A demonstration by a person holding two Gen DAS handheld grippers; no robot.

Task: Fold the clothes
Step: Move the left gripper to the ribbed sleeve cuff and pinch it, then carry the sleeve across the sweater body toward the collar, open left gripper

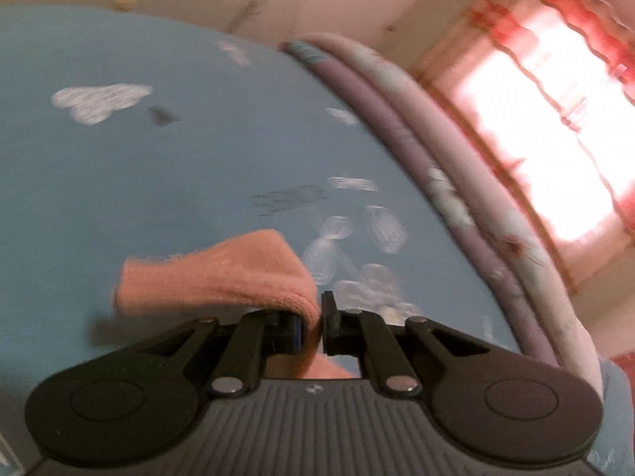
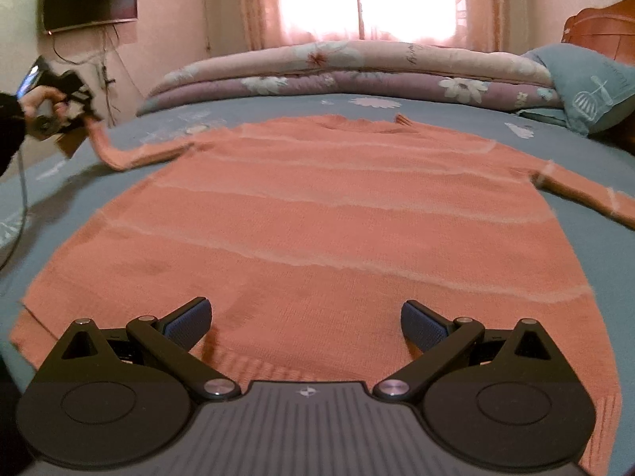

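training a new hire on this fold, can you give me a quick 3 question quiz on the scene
1. True or false: the right gripper is shut on the sweater.
2. Which part does the left gripper hold? A) hem B) collar C) sleeve cuff
3. What lies folded beyond the sweater, below the window?

Key: 1. False, it is open above the hem. 2. C. 3. A floral quilt.

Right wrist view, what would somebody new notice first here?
The orange striped sweater spread flat across the blue bedsheet fills most of the view. At far left, the left tongs are shut on its sleeve cuff, lifting it off the bed. Behind, a folded floral quilt lies under the bright curtained window.
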